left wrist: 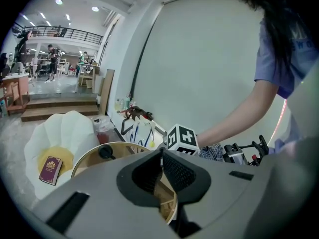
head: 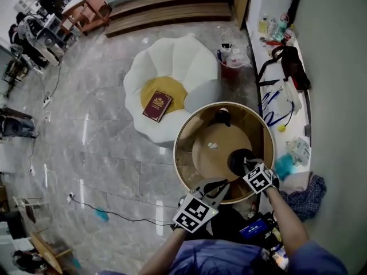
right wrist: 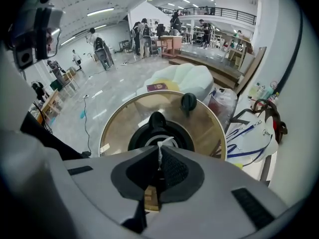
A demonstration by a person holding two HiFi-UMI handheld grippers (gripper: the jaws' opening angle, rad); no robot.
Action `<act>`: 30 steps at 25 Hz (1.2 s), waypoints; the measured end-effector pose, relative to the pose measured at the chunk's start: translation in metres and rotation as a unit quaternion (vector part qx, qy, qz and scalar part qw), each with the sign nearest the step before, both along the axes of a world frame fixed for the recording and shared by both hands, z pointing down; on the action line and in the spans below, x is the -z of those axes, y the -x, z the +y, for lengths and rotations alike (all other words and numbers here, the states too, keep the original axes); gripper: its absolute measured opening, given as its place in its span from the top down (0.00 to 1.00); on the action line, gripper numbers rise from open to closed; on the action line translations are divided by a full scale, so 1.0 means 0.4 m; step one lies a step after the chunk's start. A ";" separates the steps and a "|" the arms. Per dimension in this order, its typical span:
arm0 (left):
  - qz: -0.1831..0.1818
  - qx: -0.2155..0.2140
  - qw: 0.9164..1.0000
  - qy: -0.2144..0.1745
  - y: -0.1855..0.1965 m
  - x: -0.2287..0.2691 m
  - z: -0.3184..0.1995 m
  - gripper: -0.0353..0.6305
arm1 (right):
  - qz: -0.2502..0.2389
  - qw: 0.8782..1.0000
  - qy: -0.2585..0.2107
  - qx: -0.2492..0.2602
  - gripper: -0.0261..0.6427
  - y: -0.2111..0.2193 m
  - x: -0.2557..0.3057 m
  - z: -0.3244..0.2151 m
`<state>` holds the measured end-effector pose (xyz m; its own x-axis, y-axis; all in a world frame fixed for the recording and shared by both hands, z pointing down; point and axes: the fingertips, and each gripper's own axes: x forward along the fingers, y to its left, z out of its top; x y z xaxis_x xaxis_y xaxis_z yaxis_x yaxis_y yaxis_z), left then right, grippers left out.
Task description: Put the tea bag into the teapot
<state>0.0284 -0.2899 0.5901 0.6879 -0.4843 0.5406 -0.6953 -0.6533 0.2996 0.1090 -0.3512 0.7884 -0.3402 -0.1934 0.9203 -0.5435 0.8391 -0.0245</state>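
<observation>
A black teapot (head: 239,160) stands open on the right side of a round glass table (head: 186,135); in the right gripper view the teapot (right wrist: 149,131) sits directly below the jaws. My right gripper (right wrist: 160,151) is shut on a small white tea bag (right wrist: 163,144), held just above the pot's mouth. In the head view the right gripper (head: 251,166) covers part of the pot. The pot's black lid (head: 222,117) lies apart at the table's far side. My left gripper (head: 213,191) hangs at the table's near edge, its jaws shut with nothing between them; from the left gripper view (left wrist: 161,154) the lid (left wrist: 105,152) shows.
A white petal-shaped seat (head: 172,67) with a yellow cushion and a maroon book (head: 157,106) stands beyond the table. A red bin (head: 230,67) is next to it. A white ledge (head: 275,85) along the right wall holds bottles, lanyards and a bag. A cable crosses the floor at left.
</observation>
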 end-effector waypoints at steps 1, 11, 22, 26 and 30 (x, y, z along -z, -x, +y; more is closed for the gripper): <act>-0.001 0.004 1.000 0.001 0.004 -0.003 -0.003 0.91 | 0.007 1.000 0.003 0.002 0.93 0.001 -0.010 -0.002; -0.003 0.028 1.000 0.003 0.028 -0.011 -0.028 0.91 | 0.041 0.998 0.023 0.036 0.93 0.021 -0.063 -0.002; -0.006 0.028 1.000 0.005 0.046 -0.012 0.005 0.91 | 0.028 0.999 0.038 -0.008 0.84 0.018 -0.048 -0.003; -0.007 0.024 1.000 0.002 0.053 -0.005 0.016 0.91 | 0.014 0.999 0.029 -0.029 0.80 0.015 -0.016 -0.013; -0.007 0.021 1.000 -0.003 0.059 0.009 0.026 0.91 | -0.020 0.998 0.013 -0.061 0.80 0.024 0.039 -0.024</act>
<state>0.0047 -0.2796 0.5864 0.6598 -0.5155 0.5467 -0.7259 -0.6253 0.2865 0.0994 -0.3608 0.7729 -0.3527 -0.2127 0.9113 -0.6398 0.7655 -0.0690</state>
